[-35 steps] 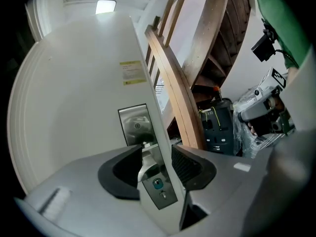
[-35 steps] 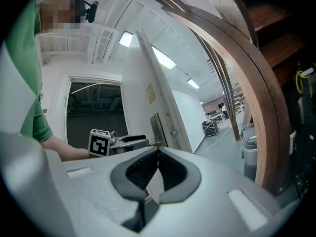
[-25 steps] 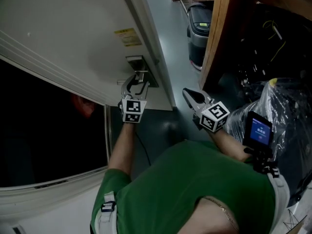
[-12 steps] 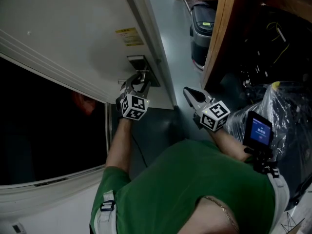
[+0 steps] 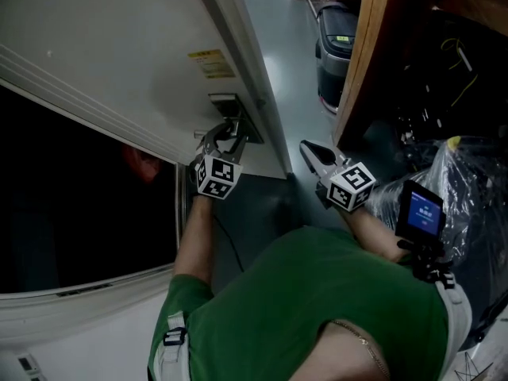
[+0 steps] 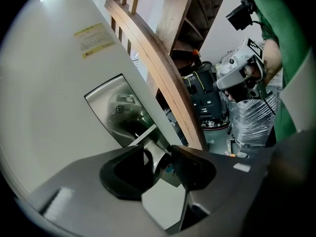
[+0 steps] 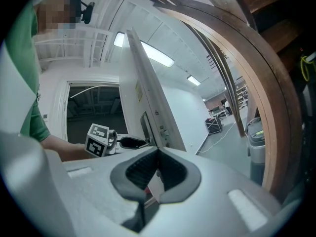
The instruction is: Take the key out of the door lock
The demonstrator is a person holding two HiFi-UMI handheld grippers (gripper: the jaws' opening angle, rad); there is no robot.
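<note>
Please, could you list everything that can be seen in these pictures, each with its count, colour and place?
door: one, white, upper left
sticker: one, yellow, on the door above the lock plate
lock plate: one, silver, near the door's edge
handle: one, silver, sticking out from the lock plate
key: cannot be made out
wooden frame: one, brown, right of the door
bin: one, dark grey, on the floor at the top
plastic-wrapped bundle: one, clear over dark, far right
small screen: one, black with blue display, lower right
shirt: one, green, on the person
left gripper: jaws either side of the handle, just been closing, not yet pressing
right gripper: shut, empty, right of the door
</note>
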